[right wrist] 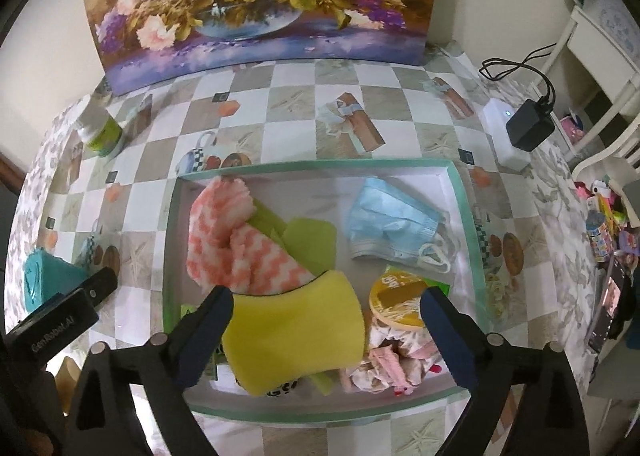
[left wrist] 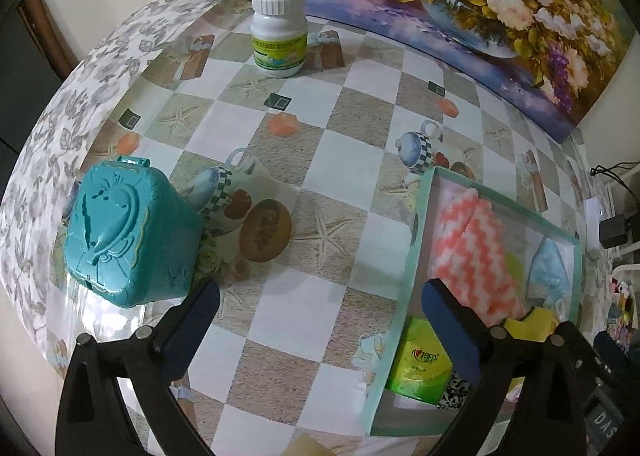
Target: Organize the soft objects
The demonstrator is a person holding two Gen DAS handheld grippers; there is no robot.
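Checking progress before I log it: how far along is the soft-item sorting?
Mostly done: pink-white cloth, yellow sponge, blue face mask and green tissue pack lie in the box. Nothing in hand; both grippers' jaws open. Outside: teal plastic case and pill bottle, neither looks soft.

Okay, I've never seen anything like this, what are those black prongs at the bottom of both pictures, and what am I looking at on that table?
Those prongs are two-finger grippers a person holds, one per hand, each carrying a fisheye camera looking along its fingers. The left gripper hangs over the checkered tablecloth between a teal plastic case and the shallow box. The right gripper hangs over that box, above a yellow sponge. Inside also lie a pink-and-white cloth and a blue face mask. A white pill bottle stands apart. Both grippers are open, holding nothing.
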